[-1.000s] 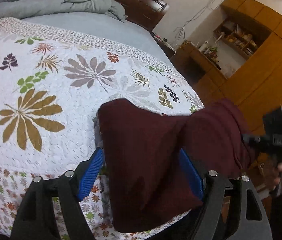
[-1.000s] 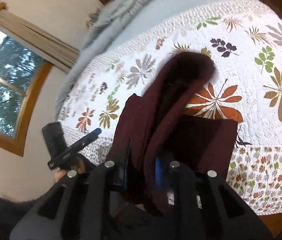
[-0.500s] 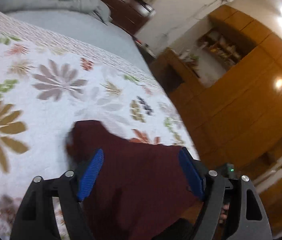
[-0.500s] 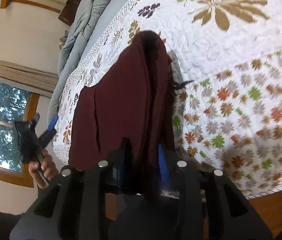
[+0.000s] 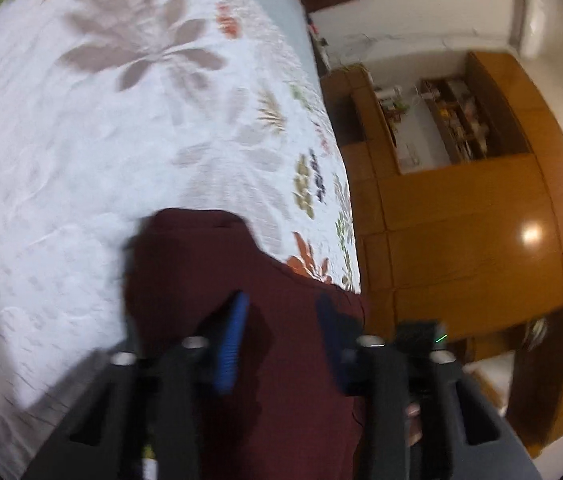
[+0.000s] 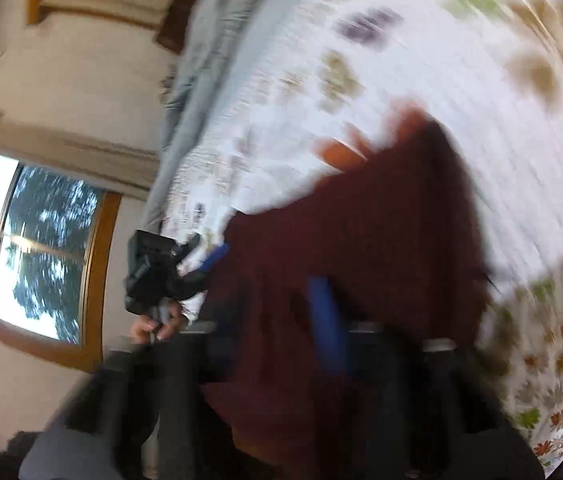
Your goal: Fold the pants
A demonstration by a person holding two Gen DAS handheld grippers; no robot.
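Observation:
Dark maroon pants (image 5: 221, 272) lie on the floral quilt (image 5: 121, 140) near the bed's edge. My left gripper (image 5: 281, 340) hovers low over them, its jaws closing. Its blue pads (image 5: 233, 344) still stand apart, and flat cloth shows between them. In the right wrist view the pants (image 6: 381, 232) run up into my right gripper (image 6: 313, 320). It is shut on a fold of them: one blue pad (image 6: 327, 320) shows and cloth hides the other finger. The left gripper (image 6: 205, 250) sits at the pants' left edge. This view is heavily blurred.
The quilt (image 6: 461, 80) spreads far beyond the pants. A grey duvet (image 6: 209, 60) is heaped at the headboard end. Wooden wardrobes (image 5: 461, 240) with shelves stand close beside the bed. A window (image 6: 41, 248) is on the opposite wall. A hand (image 6: 157, 326) holds the left gripper's handle.
Both grippers have sunk towards the bed, and the lifted pants now lie mostly flat on the quilt. The left pads have drawn much closer together. The right gripper stayed with the cloth and rolled.

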